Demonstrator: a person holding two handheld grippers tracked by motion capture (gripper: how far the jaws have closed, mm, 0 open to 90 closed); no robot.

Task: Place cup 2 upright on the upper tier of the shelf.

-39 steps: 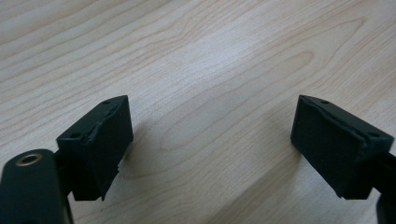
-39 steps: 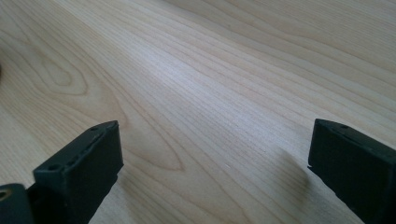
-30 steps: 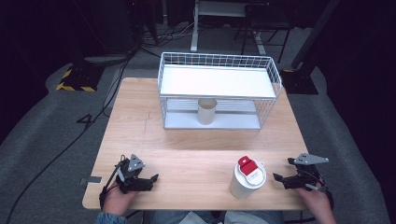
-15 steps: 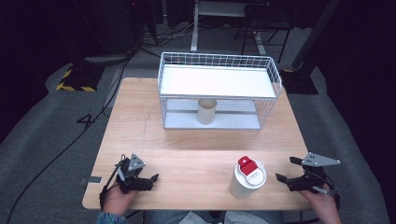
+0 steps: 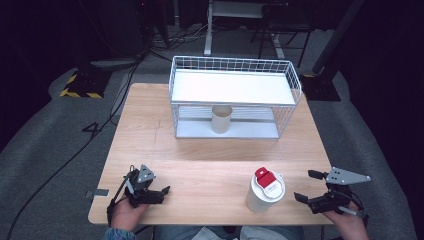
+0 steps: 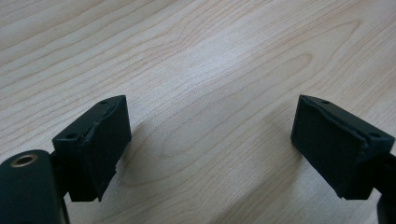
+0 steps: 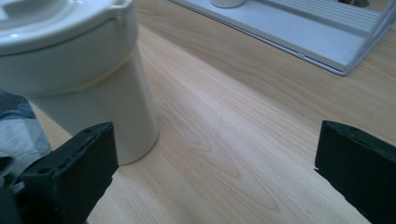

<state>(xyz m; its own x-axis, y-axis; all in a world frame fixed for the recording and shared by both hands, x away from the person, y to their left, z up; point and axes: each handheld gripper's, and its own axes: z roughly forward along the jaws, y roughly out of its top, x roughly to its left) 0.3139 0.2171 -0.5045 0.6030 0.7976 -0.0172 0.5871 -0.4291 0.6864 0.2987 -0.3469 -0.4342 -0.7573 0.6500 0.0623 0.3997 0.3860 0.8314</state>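
White cup (image 5: 264,192) with a white lid and a red tab on top, standing upright on the tabletop (image 5: 210,170) near its front edge, right of centre. In the right gripper view the same cup (image 7: 88,88) rises just beyond my own left-hand jaw, close to it but not between the jaws; whether jaw and cup touch cannot be told.

My right hand-held gripper (image 5: 320,189) sits just beside the cup, at the front right corner of the tabletop, jaws pointing toward the cup and spread wide apart with only bare wood between them. The grey three-cornered plate on top of it faces up, and my right hand (image 5: 345,215) grips it from below the table's edge.

My left hand-held gripper (image 5: 159,192) rests low over the front left part of the tabletop, well apart from the cup, jaws pointing right. In the left gripper view its two black jaws stand apart, with nothing but wood grain between them. My left hand (image 5: 127,210) holds it at the front edge.

Farther back, a white wire rack (image 5: 235,97) with two levels stands at the far middle of the tabletop. A plain beige cup (image 5: 222,119) stands upright on its lower level, under the white upper shelf. Dark floor with cables lies beyond.
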